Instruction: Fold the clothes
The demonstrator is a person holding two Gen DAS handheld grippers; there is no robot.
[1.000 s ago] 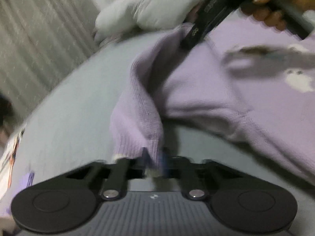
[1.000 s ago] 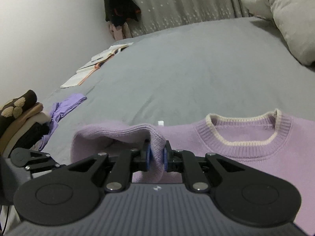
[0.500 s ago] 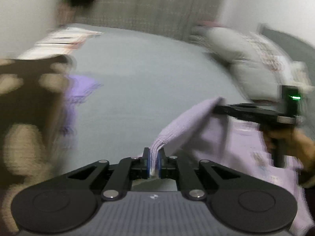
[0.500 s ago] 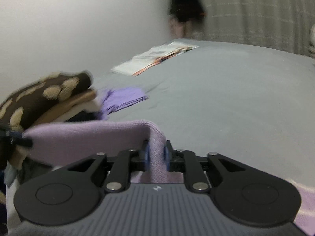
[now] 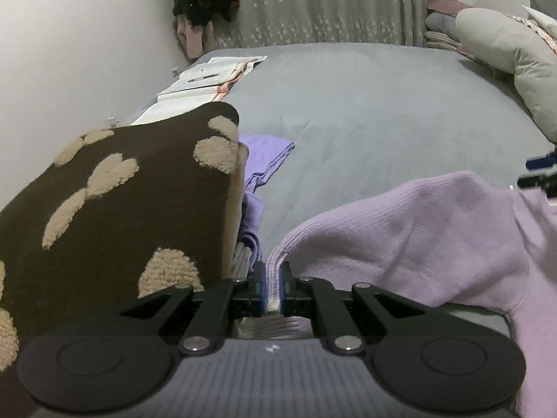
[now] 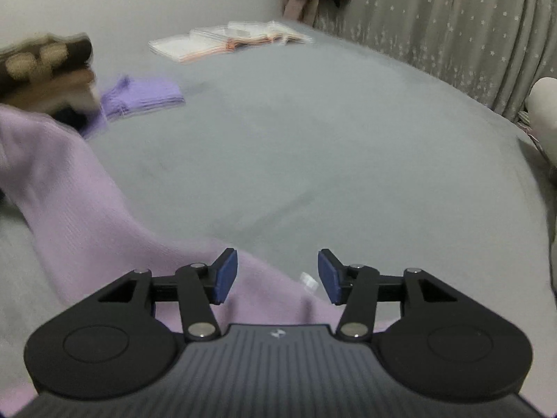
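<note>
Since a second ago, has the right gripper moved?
Yes. The right gripper let go of the sweater and swung left; the books now sit ahead.

The room is dim and a bit gray, with soft, even light and no bright glare, and the far wall (image 5: 87, 35) looks palest on the left. The left wrist view is mostly sharp, though the bed (image 5: 365, 104) bulges round and the corners go dark like a fishbowl. The right wrist view is smeary on the left, where the lilac sweater (image 6: 80, 202) and the brown spotted pile (image 6: 45, 59) look streaked and fuzzy.
</note>
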